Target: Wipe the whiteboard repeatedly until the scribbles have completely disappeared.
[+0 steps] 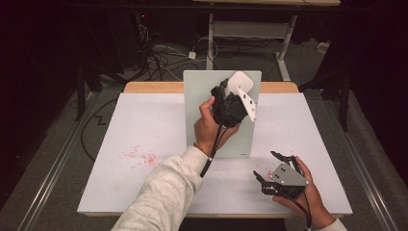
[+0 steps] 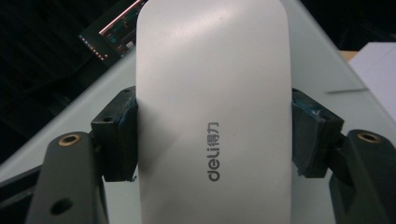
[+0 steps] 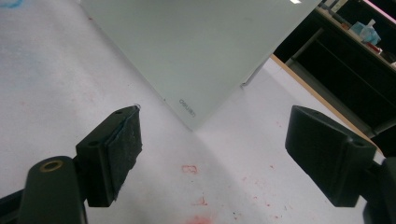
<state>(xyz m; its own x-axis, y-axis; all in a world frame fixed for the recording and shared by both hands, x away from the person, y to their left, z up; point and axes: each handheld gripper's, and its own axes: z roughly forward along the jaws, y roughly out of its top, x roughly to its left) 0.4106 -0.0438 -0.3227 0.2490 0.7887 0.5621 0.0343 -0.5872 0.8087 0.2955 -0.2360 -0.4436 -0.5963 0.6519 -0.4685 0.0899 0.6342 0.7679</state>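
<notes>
White plastic eraser (image 2: 212, 107), smooth and rigid, looks light but slippery, so I'm gripping its long sides with the left gripper (image 1: 234, 98) over the glass board's (image 1: 202, 96) far end; right gripper (image 1: 276, 173) rests wide open on the table (image 1: 144, 130)

The pale board (image 1: 202, 115) is lying across the middle of the table (image 1: 120, 192), reaching to its far edge, and is blocking a straight pass from the left side to the right. The left gripper (image 1: 239, 86), clamping a white eraser (image 2: 212, 107), is hanging over the board's far right corner, taking up the room there. The right gripper (image 1: 269, 168), jaws wide apart, is occupying the near right corner. The left half is lying free except for red specks (image 1: 139, 156), probably flat marks.
</notes>
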